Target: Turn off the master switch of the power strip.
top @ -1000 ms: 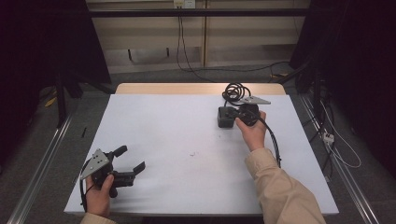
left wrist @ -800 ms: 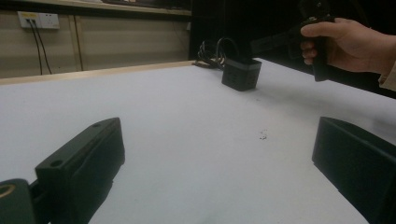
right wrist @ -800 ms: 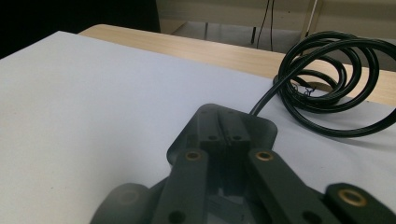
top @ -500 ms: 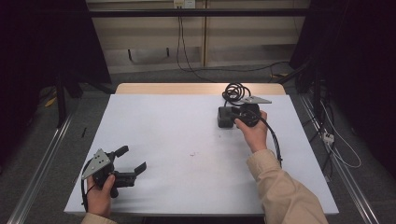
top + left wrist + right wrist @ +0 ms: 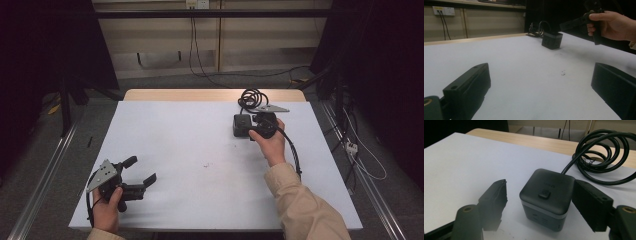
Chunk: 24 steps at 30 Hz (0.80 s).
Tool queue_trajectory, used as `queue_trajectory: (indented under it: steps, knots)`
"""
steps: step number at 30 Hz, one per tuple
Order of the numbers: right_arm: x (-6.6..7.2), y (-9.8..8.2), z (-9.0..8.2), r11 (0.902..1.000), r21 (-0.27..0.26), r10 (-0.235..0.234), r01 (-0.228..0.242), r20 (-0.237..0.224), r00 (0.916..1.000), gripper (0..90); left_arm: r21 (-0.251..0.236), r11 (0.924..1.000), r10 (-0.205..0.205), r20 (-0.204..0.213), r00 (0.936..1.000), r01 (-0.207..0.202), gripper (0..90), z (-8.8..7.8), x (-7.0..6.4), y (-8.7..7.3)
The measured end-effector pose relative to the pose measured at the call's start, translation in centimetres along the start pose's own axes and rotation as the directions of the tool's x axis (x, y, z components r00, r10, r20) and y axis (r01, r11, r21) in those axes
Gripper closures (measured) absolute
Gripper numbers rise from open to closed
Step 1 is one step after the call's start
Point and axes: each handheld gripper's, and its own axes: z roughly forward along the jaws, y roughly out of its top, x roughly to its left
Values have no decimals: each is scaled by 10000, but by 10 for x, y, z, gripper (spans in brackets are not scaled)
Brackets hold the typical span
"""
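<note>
A dark grey cube-shaped power socket with a button on top stands on the white table at the far right. Its black cable lies coiled behind it. My right gripper is open, with one jaw on each side of the cube; the right jaw is close to the cube's side, the left jaw stands apart. In the high view the right gripper meets the cube from the right. My left gripper is open and holds nothing near the table's front left corner, and faces the cube.
A wooden strip borders the table's far edge. Metal rails run along the floor on both sides. Wall sockets with hanging cords are at the back. A small dark mark is on the table's middle.
The left gripper has tilted very slightly in the hand. The right gripper has stayed at the cube.
</note>
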Motion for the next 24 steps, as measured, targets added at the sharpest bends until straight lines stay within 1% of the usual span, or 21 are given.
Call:
queue_trajectory:
  steps: [4, 7, 14, 15, 18, 21, 24]
  knots:
    - [1, -1, -8, 10000, -63, -49, 49, 31, 10000, 217, 27, 10000, 40, -3, 10000, -40, 22, 0, -1, 0]
    - [0, -1, -14, 9998, -195, -22, 20, -105, 9999, 190, 16, 10000, 1, -34, 10000, -1, 22, 0, 0, -1]
    - [0, -1, -30, 9993, -366, -79, 70, -250, 9997, 179, 57, 10000, 38, -8, 10000, -38, 22, 0, -1, -1]
    - [0, -2, -31, 9992, -389, -141, 130, -271, 9995, 177, 64, 10000, 30, 8, 10000, -31, 22, 0, -2, -1]
    - [1, -3, -37, 9989, -312, -348, 341, -240, 9991, 176, 78, 10000, 23, -11, 10000, -23, 22, -1, -1, -1]
    - [1, -5, -42, 9989, -294, -372, 363, -306, 9988, 175, 48, 10000, -20, -56, 10000, 20, 22, -2, -1, -1]
    - [1, -7, -46, 9986, -287, -461, 451, -363, 9983, 174, 64, 10000, 26, -35, 10000, -26, 22, -1, -1, -1]
